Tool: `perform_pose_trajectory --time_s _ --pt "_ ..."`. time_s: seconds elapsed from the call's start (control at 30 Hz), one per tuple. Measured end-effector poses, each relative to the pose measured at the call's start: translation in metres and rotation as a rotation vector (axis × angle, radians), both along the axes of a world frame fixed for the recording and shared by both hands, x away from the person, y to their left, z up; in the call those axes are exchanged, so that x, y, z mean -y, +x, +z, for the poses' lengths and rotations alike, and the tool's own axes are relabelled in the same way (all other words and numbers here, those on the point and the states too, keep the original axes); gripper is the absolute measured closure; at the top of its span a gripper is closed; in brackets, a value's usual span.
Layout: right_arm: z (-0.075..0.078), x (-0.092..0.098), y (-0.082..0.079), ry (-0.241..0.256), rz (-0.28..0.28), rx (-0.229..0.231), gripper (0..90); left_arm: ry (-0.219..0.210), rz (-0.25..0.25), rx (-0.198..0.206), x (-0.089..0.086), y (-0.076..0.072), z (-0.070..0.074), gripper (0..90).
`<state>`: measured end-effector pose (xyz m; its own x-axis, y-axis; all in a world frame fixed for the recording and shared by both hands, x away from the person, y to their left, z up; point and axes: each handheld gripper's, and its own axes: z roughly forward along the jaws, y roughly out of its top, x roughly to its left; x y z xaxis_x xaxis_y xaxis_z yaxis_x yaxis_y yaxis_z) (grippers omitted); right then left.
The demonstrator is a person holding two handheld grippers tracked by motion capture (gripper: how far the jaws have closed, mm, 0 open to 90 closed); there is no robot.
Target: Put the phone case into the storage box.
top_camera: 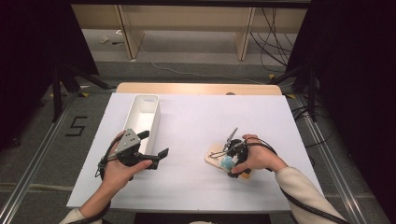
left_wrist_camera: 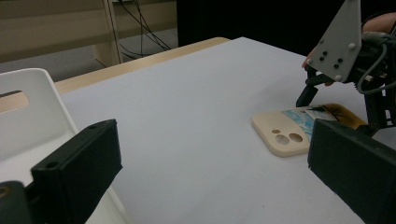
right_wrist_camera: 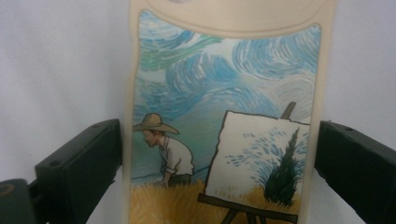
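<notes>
A cream phone case (top_camera: 218, 160) printed with a painter at an easel lies flat on the white table (top_camera: 201, 116), right of centre. My right gripper (top_camera: 229, 164) points down over it. In the right gripper view the open jaws of the right gripper (right_wrist_camera: 219, 172) stand either side of the phone case (right_wrist_camera: 224, 93), close to its long edges. My left gripper (top_camera: 153, 143) hovers open and empty beside the white bin (top_camera: 138, 122). In the left gripper view the phone case (left_wrist_camera: 282, 135) lies ahead at the right, under the right gripper (left_wrist_camera: 338, 112).
The long white bin (left_wrist_camera: 28, 93) stands at the table's left, its handle slot facing away. A wooden strip (top_camera: 196, 88) runs along the table's far edge. Cables and tripod legs (top_camera: 70, 79) are on the floor around the table.
</notes>
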<state>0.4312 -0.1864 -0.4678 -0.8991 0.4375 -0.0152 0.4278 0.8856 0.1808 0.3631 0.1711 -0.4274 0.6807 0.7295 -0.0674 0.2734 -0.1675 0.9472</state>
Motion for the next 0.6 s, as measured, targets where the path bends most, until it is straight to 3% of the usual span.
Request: perform_pose_trajectory --time_s 0.6 --pt "0.0016 -0.0010 -0.0005 -0.005 0.005 -0.005 6.8 0.001 -0.002 0.002 -0.0001 0.0000 0.0002 2.1"
